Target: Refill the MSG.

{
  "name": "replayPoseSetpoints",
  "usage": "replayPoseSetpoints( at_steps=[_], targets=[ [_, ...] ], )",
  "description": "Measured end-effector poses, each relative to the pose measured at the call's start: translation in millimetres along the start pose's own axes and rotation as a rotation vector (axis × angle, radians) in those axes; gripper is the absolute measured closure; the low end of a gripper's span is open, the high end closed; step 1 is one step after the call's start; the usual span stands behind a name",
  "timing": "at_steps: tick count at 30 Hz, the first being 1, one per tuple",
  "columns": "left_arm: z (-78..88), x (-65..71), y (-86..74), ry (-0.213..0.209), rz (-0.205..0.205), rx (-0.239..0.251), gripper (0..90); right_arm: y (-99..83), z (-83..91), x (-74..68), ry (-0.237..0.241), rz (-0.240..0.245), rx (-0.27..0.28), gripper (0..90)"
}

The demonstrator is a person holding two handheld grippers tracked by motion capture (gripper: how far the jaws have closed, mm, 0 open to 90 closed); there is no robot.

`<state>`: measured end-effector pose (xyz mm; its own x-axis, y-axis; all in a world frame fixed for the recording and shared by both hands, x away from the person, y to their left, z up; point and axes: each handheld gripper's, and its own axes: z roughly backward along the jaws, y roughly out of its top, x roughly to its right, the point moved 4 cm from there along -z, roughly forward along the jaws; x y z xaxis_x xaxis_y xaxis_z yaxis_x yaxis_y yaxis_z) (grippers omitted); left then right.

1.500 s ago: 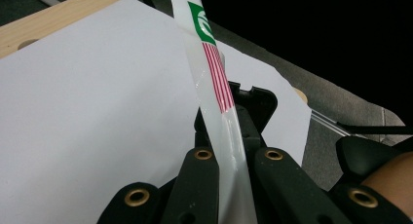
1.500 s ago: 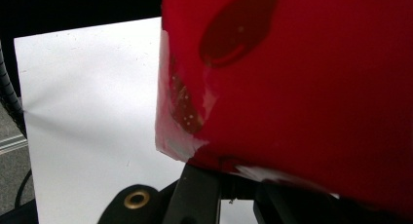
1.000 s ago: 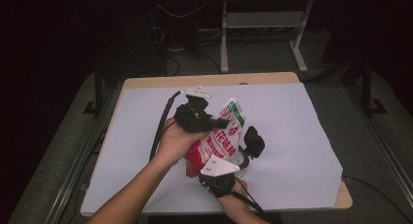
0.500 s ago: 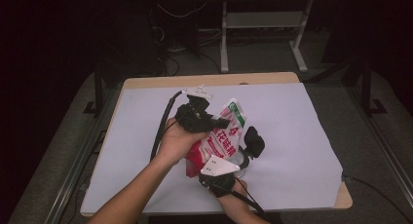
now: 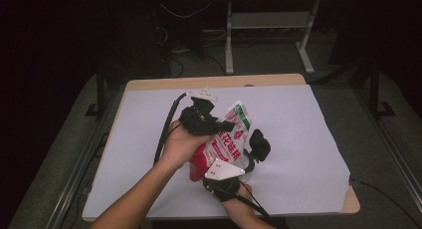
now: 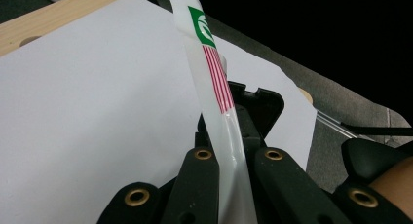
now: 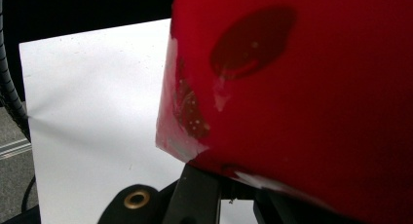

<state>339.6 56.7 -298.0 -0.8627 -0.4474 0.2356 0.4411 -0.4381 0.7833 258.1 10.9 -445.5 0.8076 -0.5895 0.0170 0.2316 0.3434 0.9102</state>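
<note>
White paper covers the surface [image 5: 298,139], with dark floor and a metal frame beyond it. Nearest me, my right gripper [image 5: 238,165] has its jaws clenched on the bottom of the pouch [image 5: 226,139]; farther out, my left gripper [image 5: 219,125] has its jaws clamped on the flat top seal. The pouch hangs slanted between them, lifted over the middle of the surface.

I judge it soft and floppy, with a glossy film that could slide, and some weight sagging toward the red bottom. The flat sealed edges are the best places to take hold; squeezing the belly risks a burst.

My left gripper view shows the thin seal strip [image 6: 214,83] edge-on, pinched between my jaws, with its green mark and red stripes. My right gripper view shows the red base [image 7: 302,87] close up, creased at the corner. The high view alone gives the printed front and both holds together.
</note>
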Motion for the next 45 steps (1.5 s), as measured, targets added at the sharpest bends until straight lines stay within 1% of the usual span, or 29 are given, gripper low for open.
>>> replayPoseSetpoints(
  at_steps=[4,9,12,16,23,36,45],
  targets=[
    [0.1,-0.8,-0.1,0.001,-0.002,-0.006,89.9,0.3,0.2,-0.7,0.001,-0.002,0.001,89.9],
    [-1.4,-0.8,-0.1,-0.001,0.006,-0.007,89.9,0.2,0.0,-0.7,0.004,-0.001,0.003,89.9],
    [-2.0,-1.0,0.1,0.002,0.000,-0.013,89.9,0.3,-0.6,-0.6,0.008,-0.001,0.005,89.9],
    [-1.4,-1.4,-0.1,0.005,0.007,-0.014,89.9,1.0,-2.1,-1.2,0.013,-0.004,0.010,89.9],
    [-1.0,-1.4,0.4,0.022,0.003,-0.010,89.9,2.0,-2.1,-2.7,0.007,0.006,0.015,89.9],
    [-1.7,-1.2,0.3,0.020,0.012,-0.011,89.9,2.1,-2.5,-3.1,0.013,0.009,0.018,89.9],
    [-1.4,-1.0,0.5,0.018,0.011,-0.012,89.9,2.4,-2.3,-3.4,0.014,0.010,0.020,89.9]
  ],
)
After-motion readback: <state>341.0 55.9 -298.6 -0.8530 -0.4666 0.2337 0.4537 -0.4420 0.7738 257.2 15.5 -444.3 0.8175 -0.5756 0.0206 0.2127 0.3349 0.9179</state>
